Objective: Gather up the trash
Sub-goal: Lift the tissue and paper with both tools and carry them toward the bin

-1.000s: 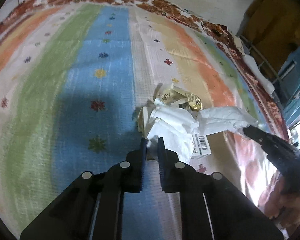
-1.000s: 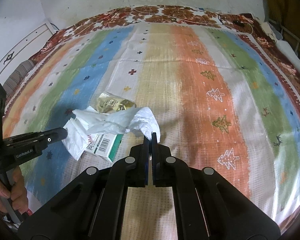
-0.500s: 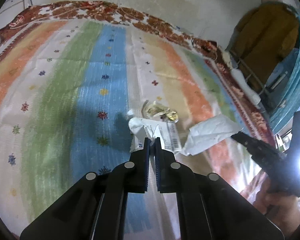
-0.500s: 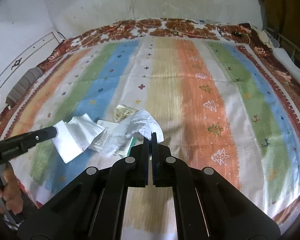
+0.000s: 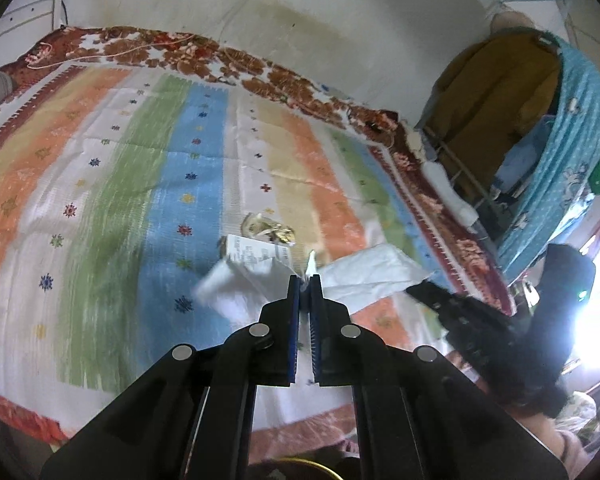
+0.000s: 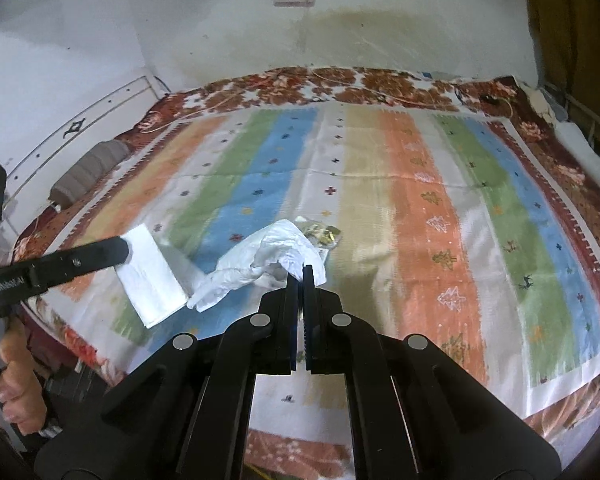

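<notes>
My left gripper (image 5: 309, 278) is shut on a flat white tissue (image 5: 240, 296) and holds it above the striped bedspread (image 5: 112, 184); in the right wrist view this tissue (image 6: 150, 280) hangs at the left gripper's tip (image 6: 126, 246). My right gripper (image 6: 301, 270) is shut on a crumpled white plastic wrapper (image 6: 260, 266), lifted off the bed; it shows in the left wrist view (image 5: 374, 276). A gold foil wrapper (image 5: 270, 232) and a small white box with a barcode (image 5: 256, 252) lie on the bedspread.
A floral bed border (image 6: 340, 84) meets a stained white wall (image 6: 340, 32). A clothes rack with yellow and blue garments (image 5: 540, 140) stands to the right. A grey roll (image 6: 88, 172) lies at the bed's left edge.
Both grippers have risen and pulled back from the bed, each lifting its white piece off the pile. The box and foil wrapper stayed on the bedspread.
</notes>
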The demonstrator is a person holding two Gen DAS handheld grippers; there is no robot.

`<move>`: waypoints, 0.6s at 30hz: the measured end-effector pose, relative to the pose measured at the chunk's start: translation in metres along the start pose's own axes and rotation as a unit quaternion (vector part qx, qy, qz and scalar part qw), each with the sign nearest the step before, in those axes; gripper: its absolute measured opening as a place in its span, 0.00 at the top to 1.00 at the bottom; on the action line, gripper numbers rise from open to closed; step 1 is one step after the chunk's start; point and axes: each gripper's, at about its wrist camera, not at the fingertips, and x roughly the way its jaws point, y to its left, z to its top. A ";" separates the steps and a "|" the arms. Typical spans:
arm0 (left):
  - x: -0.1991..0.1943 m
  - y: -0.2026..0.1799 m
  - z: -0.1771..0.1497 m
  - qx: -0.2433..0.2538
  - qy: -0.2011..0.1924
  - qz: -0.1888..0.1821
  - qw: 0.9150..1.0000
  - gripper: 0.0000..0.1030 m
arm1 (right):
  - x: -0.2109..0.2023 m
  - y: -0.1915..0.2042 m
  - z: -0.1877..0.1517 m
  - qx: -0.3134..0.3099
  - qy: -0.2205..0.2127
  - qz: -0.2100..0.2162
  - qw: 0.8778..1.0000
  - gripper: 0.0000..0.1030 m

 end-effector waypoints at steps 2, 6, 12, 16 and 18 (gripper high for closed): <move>-0.013 -0.005 -0.005 -0.002 -0.007 -0.009 1.000 0.96 | -0.012 0.005 -0.003 -0.002 -0.006 0.007 1.000 0.99; -0.034 -0.013 -0.015 -0.003 -0.018 -0.024 1.000 0.96 | -0.030 0.011 -0.008 0.005 -0.015 0.022 1.000 0.99; -0.063 -0.019 -0.028 -0.011 -0.033 -0.047 0.998 0.96 | -0.058 0.025 -0.025 -0.011 -0.026 0.026 0.999 0.99; -0.079 -0.020 -0.042 -0.016 -0.038 -0.059 0.997 0.96 | -0.074 0.033 -0.037 -0.020 -0.033 0.028 0.999 0.99; -0.084 -0.020 -0.049 -0.018 -0.038 -0.063 0.997 0.96 | -0.080 0.036 -0.044 -0.021 -0.033 0.030 0.999 0.99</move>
